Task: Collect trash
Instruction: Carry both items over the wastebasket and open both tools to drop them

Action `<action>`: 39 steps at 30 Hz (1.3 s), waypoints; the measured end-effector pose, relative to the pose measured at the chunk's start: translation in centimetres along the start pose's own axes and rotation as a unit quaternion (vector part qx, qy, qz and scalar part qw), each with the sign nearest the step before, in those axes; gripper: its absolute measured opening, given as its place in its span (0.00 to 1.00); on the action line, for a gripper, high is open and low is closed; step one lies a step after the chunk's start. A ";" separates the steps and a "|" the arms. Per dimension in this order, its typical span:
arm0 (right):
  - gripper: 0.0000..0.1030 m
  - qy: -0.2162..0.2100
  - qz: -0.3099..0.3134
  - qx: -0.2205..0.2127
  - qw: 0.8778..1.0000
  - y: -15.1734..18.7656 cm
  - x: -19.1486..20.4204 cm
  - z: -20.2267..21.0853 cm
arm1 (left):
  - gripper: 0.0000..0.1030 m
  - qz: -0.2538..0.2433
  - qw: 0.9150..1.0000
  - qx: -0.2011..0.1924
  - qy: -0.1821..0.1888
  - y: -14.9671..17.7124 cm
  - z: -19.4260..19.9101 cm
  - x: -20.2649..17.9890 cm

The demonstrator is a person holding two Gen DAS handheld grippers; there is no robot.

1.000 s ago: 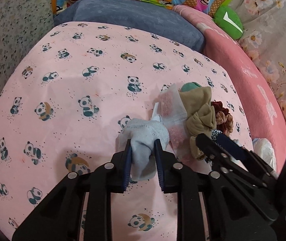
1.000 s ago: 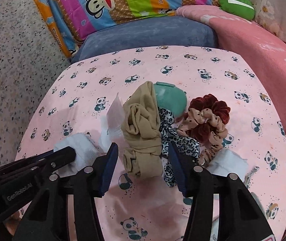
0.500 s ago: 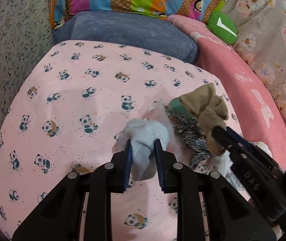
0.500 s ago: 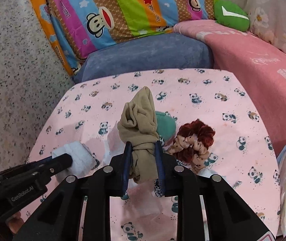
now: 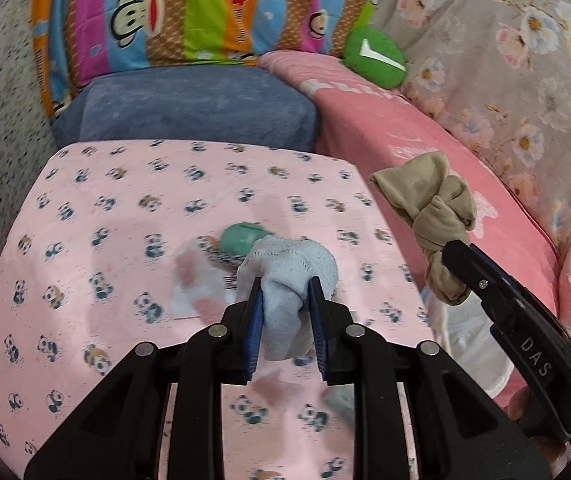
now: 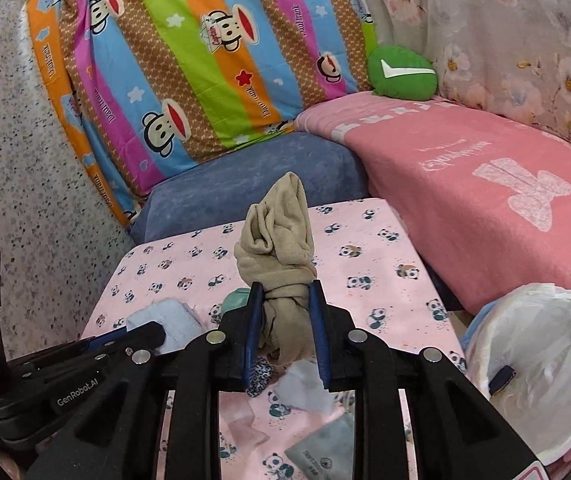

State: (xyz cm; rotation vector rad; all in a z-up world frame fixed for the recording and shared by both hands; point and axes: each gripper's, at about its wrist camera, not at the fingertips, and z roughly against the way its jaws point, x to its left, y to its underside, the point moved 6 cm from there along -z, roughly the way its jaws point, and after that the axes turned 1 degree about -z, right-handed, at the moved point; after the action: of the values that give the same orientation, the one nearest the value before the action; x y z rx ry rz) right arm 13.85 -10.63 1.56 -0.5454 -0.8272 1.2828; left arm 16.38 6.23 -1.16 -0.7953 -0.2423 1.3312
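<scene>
My left gripper (image 5: 284,292) is shut on a light blue sock (image 5: 289,276), held above the pink panda sheet (image 5: 97,216). My right gripper (image 6: 284,292) is shut on a knotted tan stocking (image 6: 277,240), also lifted clear of the sheet; it shows at the right of the left wrist view (image 5: 433,208). A white-lined trash bin (image 6: 541,364) stands at the lower right of the right wrist view, with a small dark item inside. The blue sock shows at the left of that view (image 6: 169,320).
On the sheet lie a green lid-like object (image 5: 241,238), a clear wrapper (image 5: 197,288), a leopard-print scrunchie (image 6: 259,376), white tissue (image 6: 305,388) and a grey sachet (image 6: 325,456). A blue cushion (image 6: 245,184), striped monkey pillow (image 6: 205,48) and pink blanket (image 6: 485,184) lie behind.
My right gripper closed on the tan stocking and lifted it off the sheet. Both grippers rose and drew back, and the trash bin came into view at right.
</scene>
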 end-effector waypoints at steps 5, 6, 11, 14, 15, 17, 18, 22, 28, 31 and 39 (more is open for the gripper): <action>0.21 0.026 -0.025 -0.017 0.999 0.1 -4.3 2.5 | 0.21 -0.036 0.999 0.001 0.032 0.1 0.0 -5.5; 0.21 0.031 -0.031 -0.020 0.999 0.2 -5.3 3.0 | 0.21 -0.043 0.998 0.002 0.038 0.2 -0.1 -6.6; 0.21 0.060 -0.062 -0.034 0.996 0.7 -10.1 5.3 | 0.21 -0.083 0.994 0.007 0.069 0.7 -0.3 -12.4; 0.21 0.078 -0.083 -0.042 0.993 1.2 -13.2 6.8 | 0.21 -0.105 0.991 0.011 0.085 1.1 -0.6 -15.4; 0.21 0.084 -0.090 -0.044 0.991 1.5 -14.2 7.2 | 0.21 -0.113 0.989 0.014 0.092 1.4 -0.8 -16.5; 0.21 0.095 -0.103 -0.046 0.989 1.9 -16.1 8.0 | 0.21 -0.126 0.986 0.020 0.105 1.9 -1.2 -18.6; 0.21 0.101 -0.110 -0.047 0.988 2.2 -17.1 8.3 | 0.21 -0.132 0.985 0.023 0.110 2.2 -1.3 -19.5; 0.22 0.120 -0.135 -0.047 0.982 3.4 -20.5 9.4 | 0.21 -0.152 0.979 0.038 0.131 3.2 -2.0 -22.8; 0.22 0.139 -0.160 -0.043 0.976 4.8 -23.9 10.3 | 0.21 -0.171 0.971 0.061 0.155 4.7 -3.4 -26.7; 0.22 0.145 -0.167 -0.043 0.974 5.2 -25.1 10.5 | 0.21 -0.179 0.969 0.065 0.160 5.2 -3.9 -27.8; 0.37 0.168 -0.183 -0.045 0.968 5.5 -27.1 10.7 | 0.71 -0.166 0.974 0.048 0.149 5.2 -4.6 -28.9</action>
State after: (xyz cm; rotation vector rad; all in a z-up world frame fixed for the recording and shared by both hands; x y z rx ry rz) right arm 0.21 -36.61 -2.32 -0.6289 -0.6642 0.7897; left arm 7.64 -22.20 0.15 -0.8203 -0.0672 0.8900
